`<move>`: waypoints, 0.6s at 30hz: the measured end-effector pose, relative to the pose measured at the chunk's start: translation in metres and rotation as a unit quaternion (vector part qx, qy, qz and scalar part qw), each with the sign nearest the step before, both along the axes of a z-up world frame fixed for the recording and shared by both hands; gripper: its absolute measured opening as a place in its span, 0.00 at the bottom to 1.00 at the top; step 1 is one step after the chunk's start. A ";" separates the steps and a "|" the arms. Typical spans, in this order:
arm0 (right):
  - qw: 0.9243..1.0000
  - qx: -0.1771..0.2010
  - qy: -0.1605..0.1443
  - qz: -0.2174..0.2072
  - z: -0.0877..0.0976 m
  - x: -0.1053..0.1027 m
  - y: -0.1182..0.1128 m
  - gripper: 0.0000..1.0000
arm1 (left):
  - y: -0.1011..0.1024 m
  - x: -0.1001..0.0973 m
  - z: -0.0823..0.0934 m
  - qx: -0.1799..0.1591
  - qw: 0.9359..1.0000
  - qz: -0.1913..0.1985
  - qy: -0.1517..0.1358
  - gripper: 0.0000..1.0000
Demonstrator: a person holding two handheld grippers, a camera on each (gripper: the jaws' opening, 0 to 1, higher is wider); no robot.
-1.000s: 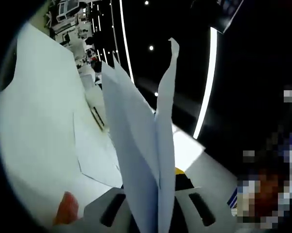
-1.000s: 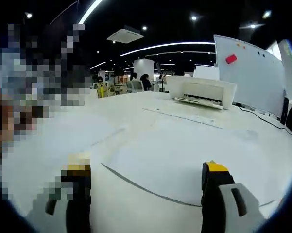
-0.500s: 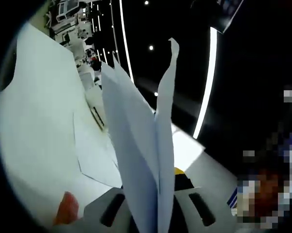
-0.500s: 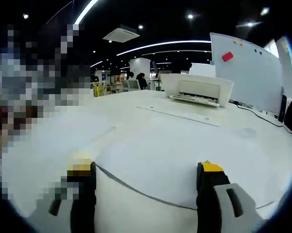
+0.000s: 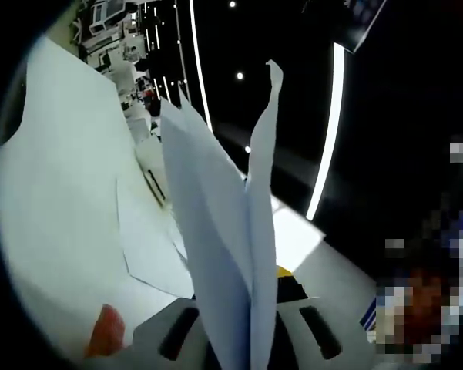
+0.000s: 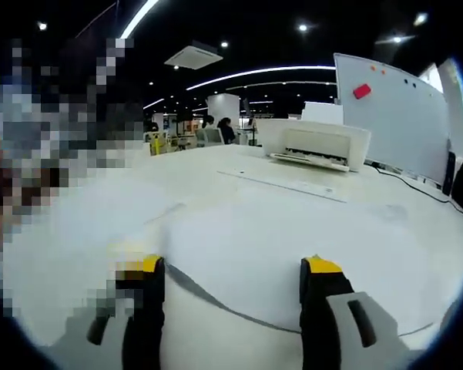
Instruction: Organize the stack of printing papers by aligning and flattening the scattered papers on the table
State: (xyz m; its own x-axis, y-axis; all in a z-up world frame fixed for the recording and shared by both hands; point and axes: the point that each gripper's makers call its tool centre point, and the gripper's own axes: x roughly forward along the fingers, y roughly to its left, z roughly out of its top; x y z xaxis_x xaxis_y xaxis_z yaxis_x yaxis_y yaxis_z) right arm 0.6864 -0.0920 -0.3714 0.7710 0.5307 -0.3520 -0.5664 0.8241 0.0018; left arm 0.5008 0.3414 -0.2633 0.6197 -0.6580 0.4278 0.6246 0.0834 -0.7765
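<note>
In the left gripper view, a few white printing papers (image 5: pixel 231 254) stand on edge, fanned apart at the top, rising from between the jaws of my left gripper (image 5: pixel 243 339), which is shut on them. More white sheets (image 5: pixel 150 247) lie flat on the white table (image 5: pixel 54 193). In the right gripper view, my right gripper (image 6: pixel 235 289) stands open just above the table, its yellow-tipped fingers (image 6: pixel 320 266) either side of a flat white sheet (image 6: pixel 293 247) whose curved near edge runs between them.
A white printer (image 6: pixel 312 142) sits at the table's far side, with a whiteboard (image 6: pixel 400 108) to its right. A cable (image 6: pixel 420 189) trails along the right edge. A person stands at the left of the right gripper view. Distant desks and people fill the background.
The right gripper's jaws have narrowed somewhat and the view has dropped slightly toward the sheet. The left gripper and its papers have not moved.
</note>
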 end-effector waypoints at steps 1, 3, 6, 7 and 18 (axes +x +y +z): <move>1.000 0.000 0.000 0.001 0.000 0.000 0.000 0.61 | -0.001 -0.001 0.000 0.000 1.000 0.000 0.000 0.06; 1.000 0.001 -0.001 0.001 0.001 0.001 -0.001 0.57 | 0.002 0.002 0.000 -0.001 1.000 0.000 0.001 0.06; 1.000 0.001 -0.002 0.003 0.001 0.001 -0.001 0.50 | 0.001 0.001 0.000 0.000 1.000 0.000 0.001 0.06; 1.000 0.001 -0.002 0.005 0.001 0.001 -0.001 0.48 | 0.000 0.000 0.000 0.000 1.000 0.000 0.001 0.06; 1.000 -0.006 -0.005 0.012 0.002 -0.002 0.002 0.27 | -0.004 -0.003 0.000 0.001 1.000 0.000 0.000 0.06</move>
